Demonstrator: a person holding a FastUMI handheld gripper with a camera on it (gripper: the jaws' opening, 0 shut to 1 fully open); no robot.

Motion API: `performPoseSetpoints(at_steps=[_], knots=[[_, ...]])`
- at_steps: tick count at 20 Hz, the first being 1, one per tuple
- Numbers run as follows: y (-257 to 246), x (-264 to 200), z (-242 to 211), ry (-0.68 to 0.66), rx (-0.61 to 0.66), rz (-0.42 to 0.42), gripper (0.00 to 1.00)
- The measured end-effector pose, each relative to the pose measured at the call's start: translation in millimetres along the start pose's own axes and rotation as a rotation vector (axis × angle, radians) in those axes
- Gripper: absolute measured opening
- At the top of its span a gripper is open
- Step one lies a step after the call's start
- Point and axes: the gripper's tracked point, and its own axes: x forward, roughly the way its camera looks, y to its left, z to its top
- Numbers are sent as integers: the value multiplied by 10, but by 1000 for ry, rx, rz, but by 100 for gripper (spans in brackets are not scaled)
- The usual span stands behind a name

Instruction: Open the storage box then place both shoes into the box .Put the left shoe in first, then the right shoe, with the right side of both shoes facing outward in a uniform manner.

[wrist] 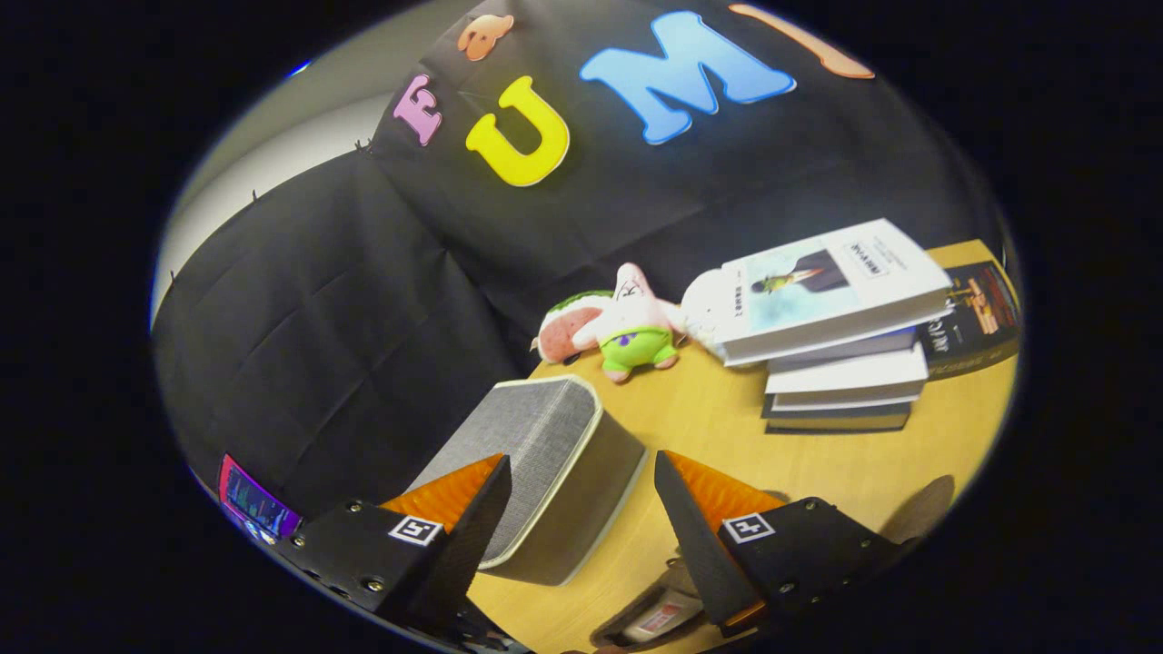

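The gripper (581,509) hangs above the grey storage box (545,463), jaws wide apart and empty. Lower toward the box's near lid edge, squarely, before closing. A shoe (659,618) lies just beside the box on the tabletop (818,454).

jaws of the gripper (581,490) gape empty over the closed grey storage box (545,472) on the table (818,463).

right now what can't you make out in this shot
- Shoe, gripper view: low between the open fingers; only a sliver shows past the right finger, so left or right is unclear.
- Storage box: the left finger covers its near corner; no opening or latch shows.
- Gripper: open, touching nothing.
- Lowest books in the stack: covers hidden by those above.
- Plush toys: too small for detail.
- Round brown thing: cut off, unidentifiable.
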Motion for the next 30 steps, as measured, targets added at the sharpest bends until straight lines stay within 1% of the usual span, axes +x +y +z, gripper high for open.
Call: performPoseSetpoints(at_steps=[1,5,8,13,15,16,17,19,20,22,23,24,25,26,27,28,29,30], knots=[[55,99,-88,37,38,40,97],[154,448,-404,174,164,146,97],[246,543,-526,234,235,219,97],[343,700,-580,273,355,288,96],[307,714,-609,292,371,282,95],[314,697,-596,299,411,297,92],[362,726,-601,316,446,306,76],[380,683,-634,358,499,333,61],[372,696,-654,377,499,331,53],[354,694,-653,369,521,339,27],[285,599,-568,368,538,343,19],[361,597,-613,379,535,351,12],[410,566,-621,395,532,369,11],[432,539,-638,408,510,368,11],[484,590,-694,388,497,359,11],[490,486,-530,376,511,368,6],[543,480,-511,371,509,377,0],[561,478,-513,366,494,369,0]])
